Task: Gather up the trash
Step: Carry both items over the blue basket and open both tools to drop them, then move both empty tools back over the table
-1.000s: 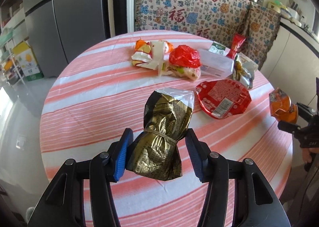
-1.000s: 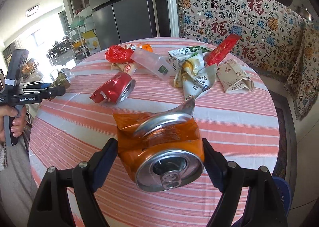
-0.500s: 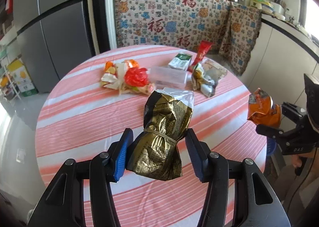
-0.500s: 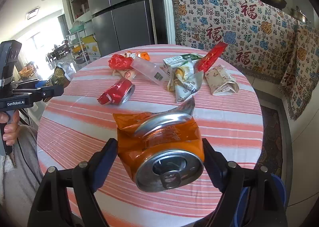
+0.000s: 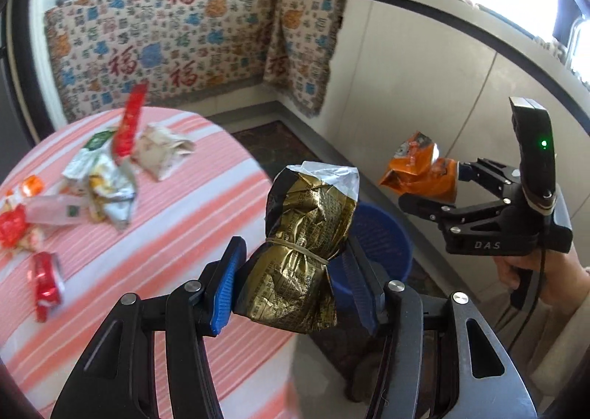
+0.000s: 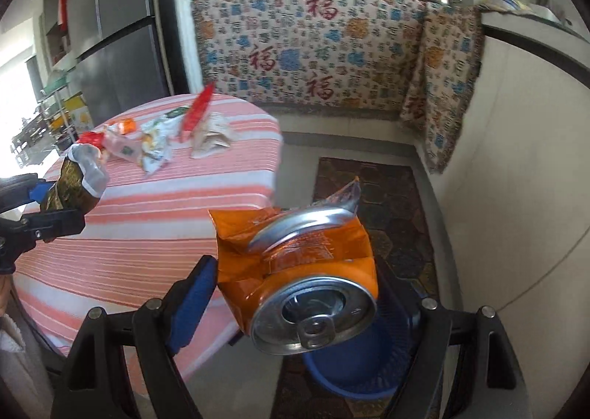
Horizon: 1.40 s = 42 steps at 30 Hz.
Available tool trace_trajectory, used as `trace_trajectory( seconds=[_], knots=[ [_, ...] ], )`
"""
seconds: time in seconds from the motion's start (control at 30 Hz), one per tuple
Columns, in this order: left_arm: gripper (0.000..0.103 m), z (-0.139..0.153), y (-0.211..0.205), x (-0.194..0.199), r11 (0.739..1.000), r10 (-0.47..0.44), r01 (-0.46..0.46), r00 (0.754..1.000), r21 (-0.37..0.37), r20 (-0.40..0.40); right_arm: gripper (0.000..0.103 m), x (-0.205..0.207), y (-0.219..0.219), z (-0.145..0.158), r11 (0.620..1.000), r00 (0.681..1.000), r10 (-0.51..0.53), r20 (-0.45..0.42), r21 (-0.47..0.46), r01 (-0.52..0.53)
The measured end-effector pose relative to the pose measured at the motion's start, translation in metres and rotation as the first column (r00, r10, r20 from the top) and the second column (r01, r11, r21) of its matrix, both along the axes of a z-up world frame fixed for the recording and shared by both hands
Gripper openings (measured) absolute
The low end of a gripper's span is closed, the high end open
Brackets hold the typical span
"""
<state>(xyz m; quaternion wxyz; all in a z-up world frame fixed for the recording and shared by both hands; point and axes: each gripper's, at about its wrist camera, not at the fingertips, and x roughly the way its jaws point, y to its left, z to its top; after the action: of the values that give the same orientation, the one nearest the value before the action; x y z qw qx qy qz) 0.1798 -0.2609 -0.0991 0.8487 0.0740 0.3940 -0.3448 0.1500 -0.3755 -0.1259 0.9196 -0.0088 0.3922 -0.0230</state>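
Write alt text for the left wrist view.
The left gripper clamps a crumpled gold foil bag above a blue basket on the floor. To its right, the right gripper holds a crushed orange can; to its left, wrappers and a red can lie on the striped table.

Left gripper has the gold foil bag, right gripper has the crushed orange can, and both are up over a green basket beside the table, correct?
Not quite: the basket is blue, not green, as both wrist views show. The rest holds: the left gripper is clamped on the gold foil bag, the right gripper on the crushed orange can, near the basket beside the striped table.
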Motion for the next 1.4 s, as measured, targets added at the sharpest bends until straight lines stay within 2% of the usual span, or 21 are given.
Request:
trace_trajectory(
  seconds=[0.13, 0.27, 0.57, 0.63, 0.67, 0.7, 0.8, 0.93, 1.1, 1.23, 1.4],
  knots=[
    [0.056, -0.024, -0.063, 0.007, 0.998, -0.060, 0.061, 0.997, 0.026, -0.046, 0.084, -0.004, -0.051, -0.018, 0.994, 0.993, -0.108, -0.042, -0.020, 0.107],
    [0.056, -0.051, -0.106, 0.018, 0.995, -0.083, 0.088, 0.991, 0.048, -0.106, 0.084, -0.005, -0.092, -0.040, 0.983, 0.980, -0.184, -0.075, 0.003, 0.184],
    [0.057, -0.092, -0.161, 0.037, 0.991, -0.095, 0.108, 0.983, 0.078, -0.157, 0.084, 0.010, -0.159, -0.085, 0.960, 0.954, -0.243, -0.175, 0.094, 0.262],
    [0.068, -0.098, -0.169, 0.035, 0.990, -0.106, 0.119, 0.981, 0.076, -0.161, 0.085, 0.017, -0.170, -0.092, 0.953, 0.949, -0.245, -0.197, 0.129, 0.273],
    [0.082, -0.105, -0.174, 0.040, 0.990, -0.101, 0.116, 0.982, 0.084, -0.158, 0.085, 0.019, -0.176, -0.097, 0.948, 0.947, -0.250, -0.203, 0.146, 0.281],
    [0.089, -0.108, -0.176, 0.038, 0.990, -0.097, 0.111, 0.984, 0.086, -0.151, 0.085, 0.022, -0.183, -0.102, 0.941, 0.941, -0.260, -0.217, 0.161, 0.297],
    [0.089, -0.117, -0.181, 0.043, 0.990, -0.093, 0.108, 0.983, 0.087, -0.160, 0.088, 0.027, -0.194, -0.112, 0.925, 0.928, -0.285, -0.241, 0.183, 0.332],
    [0.089, -0.113, -0.175, 0.051, 0.996, -0.066, 0.077, 0.981, 0.055, -0.183, 0.088, 0.026, -0.201, -0.109, 0.920, 0.930, -0.294, -0.222, 0.198, 0.338],
    [0.090, -0.087, -0.150, 0.044, 0.999, -0.042, 0.044, 0.992, 0.009, -0.122, 0.088, 0.017, -0.199, -0.084, 0.917, 0.934, -0.338, -0.119, 0.181, 0.355],
    [0.090, -0.054, -0.109, 0.020, 1.000, -0.020, 0.019, 0.996, -0.018, -0.082, 0.088, 0.005, -0.178, -0.049, 0.932, 0.939, -0.344, 0.011, 0.130, 0.339],
    [0.093, -0.034, -0.035, -0.006, 0.998, 0.051, -0.051, 0.998, 0.026, -0.025, 0.088, 0.003, -0.131, -0.016, 0.959, 0.950, -0.283, 0.129, 0.046, 0.279]
  ],
)
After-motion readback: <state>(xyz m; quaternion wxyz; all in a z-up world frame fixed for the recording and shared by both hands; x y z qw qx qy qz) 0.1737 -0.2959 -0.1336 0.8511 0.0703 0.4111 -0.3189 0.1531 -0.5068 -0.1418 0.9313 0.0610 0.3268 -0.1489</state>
